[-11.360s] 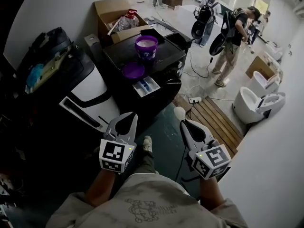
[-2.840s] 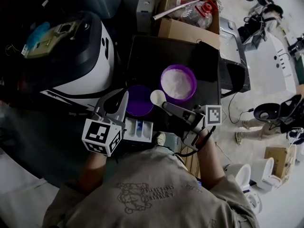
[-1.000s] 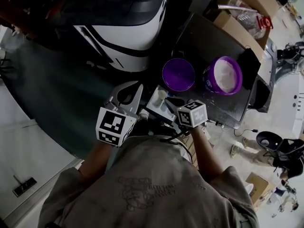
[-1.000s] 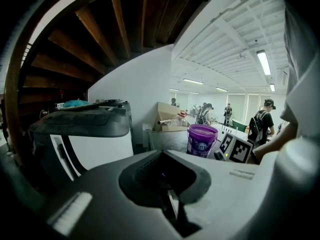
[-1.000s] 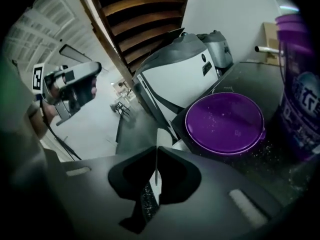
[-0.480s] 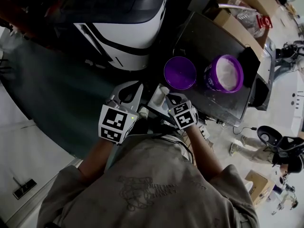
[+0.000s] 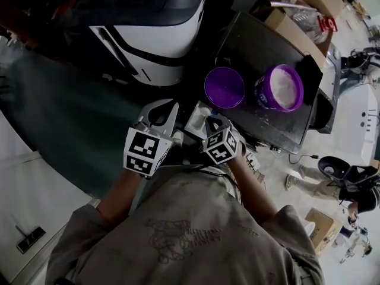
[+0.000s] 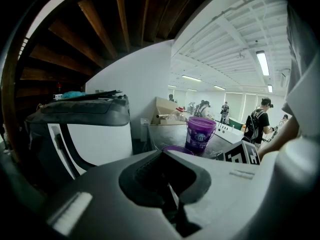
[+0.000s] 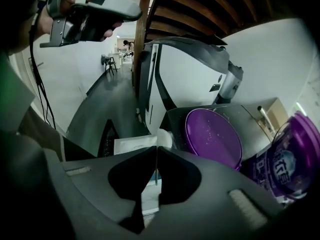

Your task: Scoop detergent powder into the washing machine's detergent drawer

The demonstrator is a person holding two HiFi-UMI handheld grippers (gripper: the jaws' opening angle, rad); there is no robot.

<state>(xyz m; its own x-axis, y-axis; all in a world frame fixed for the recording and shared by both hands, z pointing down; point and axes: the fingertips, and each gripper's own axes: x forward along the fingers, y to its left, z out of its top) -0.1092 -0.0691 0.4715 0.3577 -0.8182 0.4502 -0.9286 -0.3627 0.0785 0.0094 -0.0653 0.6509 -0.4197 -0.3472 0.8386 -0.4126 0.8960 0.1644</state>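
My right gripper (image 9: 156,151) is clamped shut on the thin handle of the white scoop (image 9: 165,138). The handle shows edge-on as a narrow line between the two jaws. The scoop's bowl sits just past the jaw tips, over the far end of the pale detergent drawer (image 9: 130,145), which is pulled out from the front of the dark washing machine (image 7: 261,40). I cannot tell whether any powder is in the bowl.

My left gripper (image 7: 166,108) has its jaws brought together with nothing between them. It hangs just to the left of the drawer, near the right gripper but not touching it.

On the machine's top, just beyond the drawer, I see the purple lid (image 7: 224,88) lying flat. The open purple tub (image 7: 279,88) stands right beside it, with white detergent powder in it. To the left of the washing machine stands a white and black appliance (image 7: 160,46). An open cardboard box (image 7: 297,28) is behind the machine.
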